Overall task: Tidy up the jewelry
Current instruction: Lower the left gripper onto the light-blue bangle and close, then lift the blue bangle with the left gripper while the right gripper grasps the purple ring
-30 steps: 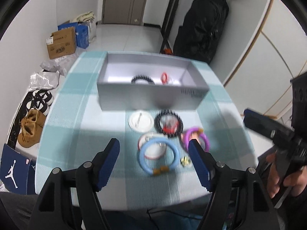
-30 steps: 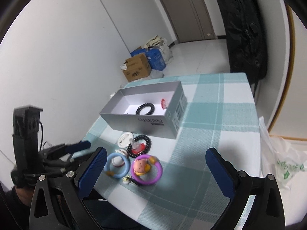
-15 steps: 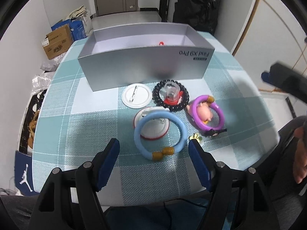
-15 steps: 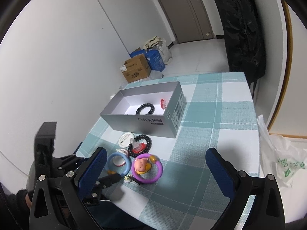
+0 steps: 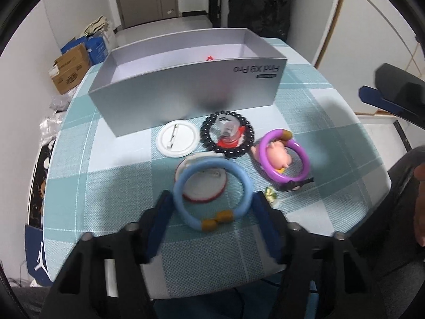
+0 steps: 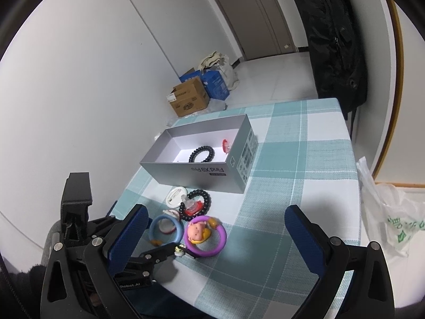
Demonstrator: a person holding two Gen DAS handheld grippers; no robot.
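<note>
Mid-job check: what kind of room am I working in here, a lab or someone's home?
Most likely a home, perhaps an entry or spare room. A checked tablecloth covers the table, cardboard boxes sit on the floor by the wall, and a black bag hangs near an interior door.

Left hand-held gripper [image 5: 212,207] sat low at 6 o'clock, jaws parted, fingers [image 5: 160,220] angled inward. Right hand-held gripper [image 6: 216,236] was held high, jaws spread wide, fingers [image 6: 305,234] apart.
</note>
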